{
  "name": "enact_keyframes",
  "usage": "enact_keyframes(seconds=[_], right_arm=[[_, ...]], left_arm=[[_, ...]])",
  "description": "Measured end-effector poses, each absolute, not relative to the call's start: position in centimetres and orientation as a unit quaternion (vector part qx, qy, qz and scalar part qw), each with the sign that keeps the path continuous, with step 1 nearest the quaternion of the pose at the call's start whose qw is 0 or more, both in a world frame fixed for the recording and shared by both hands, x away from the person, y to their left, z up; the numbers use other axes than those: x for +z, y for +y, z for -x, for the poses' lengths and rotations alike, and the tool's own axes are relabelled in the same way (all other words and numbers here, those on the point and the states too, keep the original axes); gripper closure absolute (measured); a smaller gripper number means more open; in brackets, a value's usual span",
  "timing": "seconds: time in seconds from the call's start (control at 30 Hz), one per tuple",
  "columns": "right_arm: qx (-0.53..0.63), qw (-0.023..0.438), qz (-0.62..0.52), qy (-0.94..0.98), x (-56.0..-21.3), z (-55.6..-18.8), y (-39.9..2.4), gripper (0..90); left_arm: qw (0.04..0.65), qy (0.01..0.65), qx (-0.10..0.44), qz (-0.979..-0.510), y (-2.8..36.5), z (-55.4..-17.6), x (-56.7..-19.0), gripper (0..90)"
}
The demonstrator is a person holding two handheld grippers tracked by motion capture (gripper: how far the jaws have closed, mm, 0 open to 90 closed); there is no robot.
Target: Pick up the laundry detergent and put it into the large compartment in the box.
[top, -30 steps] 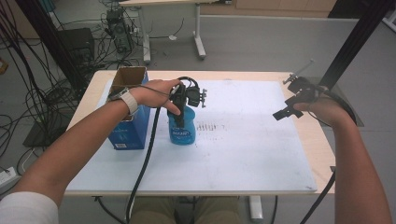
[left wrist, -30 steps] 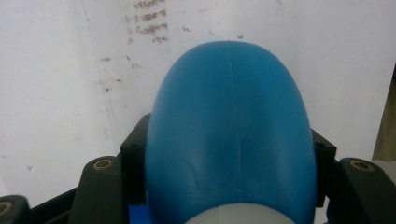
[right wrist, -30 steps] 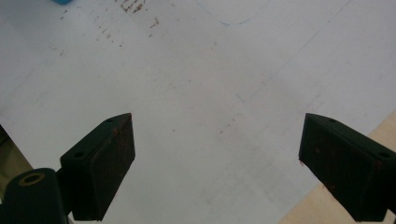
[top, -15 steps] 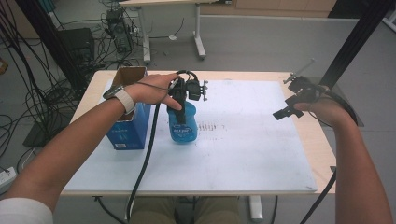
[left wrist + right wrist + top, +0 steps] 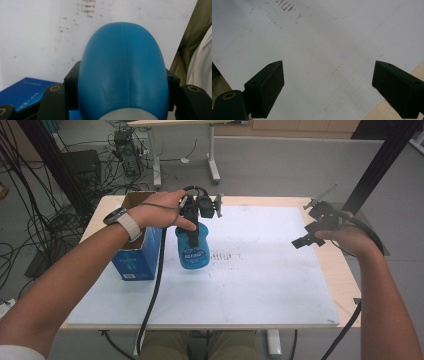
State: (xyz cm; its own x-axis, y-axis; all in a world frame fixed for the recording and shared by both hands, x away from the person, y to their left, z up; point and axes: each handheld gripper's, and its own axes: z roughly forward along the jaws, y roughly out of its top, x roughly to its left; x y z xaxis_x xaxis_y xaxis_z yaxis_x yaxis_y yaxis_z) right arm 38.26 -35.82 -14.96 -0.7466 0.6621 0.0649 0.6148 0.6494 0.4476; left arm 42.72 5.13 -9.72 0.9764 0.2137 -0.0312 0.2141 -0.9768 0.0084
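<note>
Table [image 5: 320, 275]: we take its white sheet as our landmark; the sheet covers most of the top, with bare wood showing along the right and far edges.

Box [image 5: 135, 257]: blue carton with an open cardboard top, standing on the sheet's left edge. In the left gripper view we see a corner of it [image 5: 22, 91] at lower left.

Bottle [image 5: 192, 247]: blue, labelled, hanging base-down above the sheet's left half, just right of the box and clear of the sheet. In the left gripper view its rounded blue body [image 5: 122, 72] swells between the jaws.

Left gripper [image 5: 192, 227]: we see it held in a hand above the sheet's left half, pointing down, its fingers [image 5: 72, 87] pinching the bottle from both sides near the neck.

Right gripper [image 5: 306, 239]: we see it held over the sheet's right edge. Its fingers [image 5: 268, 88] stand spread wide, with bare sheet between them.

Smudges [image 5: 225, 256]: rows of brownish marks at the sheet's middle, just right of the bottle.
</note>
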Motion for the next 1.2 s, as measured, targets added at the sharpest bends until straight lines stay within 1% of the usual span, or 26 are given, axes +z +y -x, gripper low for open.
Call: enact_keyframes(seconds=[0.2, 0.33, 0.37, 0.4, 0.43, 0.47, 0.53, 0.57, 0.7, 0.73, 0.77, 1.0, 1.07, 1.2], right_arm=[[0.23, 0.055, -0.347, 0.908, -14.7, -38.1, -35.7, 10.9], [0.233, 0.058, -0.343, 0.908, -14.4, -38.0, -35.7, 10.9], [0.234, 0.058, -0.343, 0.908, -14.4, -38.0, -35.7, 10.9], [0.234, 0.058, -0.343, 0.908, -14.4, -38.0, -35.7, 10.9], [0.234, 0.059, -0.341, 0.909, -14.3, -37.9, -35.7, 10.8], [0.234, 0.059, -0.341, 0.909, -14.3, -37.9, -35.7, 10.8], [0.238, 0.061, -0.337, 0.909, -14.1, -37.9, -35.6, 10.9], [0.238, 0.061, -0.337, 0.909, -14.1, -37.9, -35.6, 10.9], [0.241, 0.063, -0.333, 0.909, -14.0, -37.8, -35.5, 10.9], [0.241, 0.063, -0.333, 0.909, -14.0, -37.8, -35.5, 10.9], [0.24, 0.063, -0.329, 0.911, -13.9, -37.9, -35.4, 10.9], [0.241, 0.064, -0.324, 0.912, -13.6, -37.9, -35.1, 10.9], [0.242, 0.065, -0.322, 0.913, -13.5, -37.9, -35.0, 10.9], [0.242, 0.065, -0.318, 0.914, -13.5, -37.8, -35.0, 10.9]], left_arm=[[-0.017, 0.14, -0.01, -0.99, 4.6, -42.2, -8.5, 37.7], [-0.018, 0.186, -0.008, -0.982, 4.9, -41.9, -7.2, 37.7], [-0.018, 0.186, -0.008, -0.982, 4.9, -41.9, -7.2, 37.6], [-0.021, 0.193, -0.006, -0.981, 4.9, -41.8, -6.9, 37.6], [-0.024, 0.213, -0.004, -0.977, 4.9, -41.7, -6.3, 37.6], [-0.024, 0.213, -0.004, -0.977, 4.9, -41.7, -6.3, 37.7], [-0.016, 0.247, -0.001, -0.969, 5.5, -41.6, -5.2, 37.6], [-0.016, 0.247, -0.001, -0.969, 5.5, -41.6, -5.2, 37.6], [-0.007, 0.288, 0.004, -0.958, 6.1, -41.3, -4.0, 37.6], [-0.007, 0.288, 0.004, -0.958, 6.1, -41.3, -4.0, 37.6], [-0.005, 0.307, 0.006, -0.952, 6.2, -41.2, -3.5, 37.6], [0.0, 0.332, 0.004, -0.943, 6.6, -41.2, -2.5, 37.6], [0.01, 0.351, 0.001, -0.936, 7.2, -41.3, -2.0, 37.6], [0.013, 0.368, 0.003, -0.93, 7.5, -41.3, -1.6, 37.5]])
